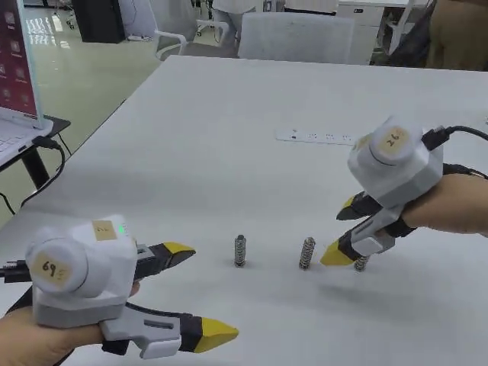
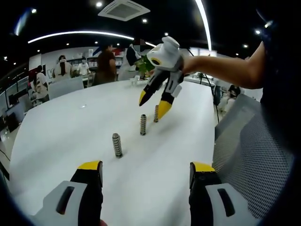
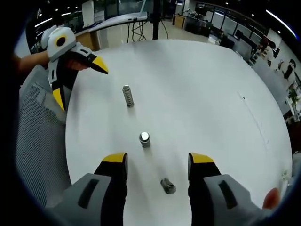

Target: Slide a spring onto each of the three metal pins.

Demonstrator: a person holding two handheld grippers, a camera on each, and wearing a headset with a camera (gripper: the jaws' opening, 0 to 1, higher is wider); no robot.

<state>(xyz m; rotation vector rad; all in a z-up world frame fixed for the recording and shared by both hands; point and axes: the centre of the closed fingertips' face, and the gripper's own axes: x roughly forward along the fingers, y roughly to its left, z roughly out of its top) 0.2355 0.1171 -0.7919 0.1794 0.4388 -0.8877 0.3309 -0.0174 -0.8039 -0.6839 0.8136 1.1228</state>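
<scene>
1. White table (image 1: 229, 137), power strip (image 1: 316, 138) on far side.
2. L gripper (image 1: 198, 291) at near edge: jaws wide, empty, well apart from springs.
3. R gripper (image 1: 341, 232): jaws wide, empty, lower tip just beside rightmost spring (image 1: 361, 263).
4. Middle spring (image 1: 306, 253), left spring (image 1: 240, 250): upright, in row w/ it.

Head view: high, looking forward and down; row of three springs (image 1: 306, 253) at 5 o'clock. Left gripper view: low over the table (image 2: 70, 127), facing along that row; right gripper view: close above it, looking steeply down.
</scene>
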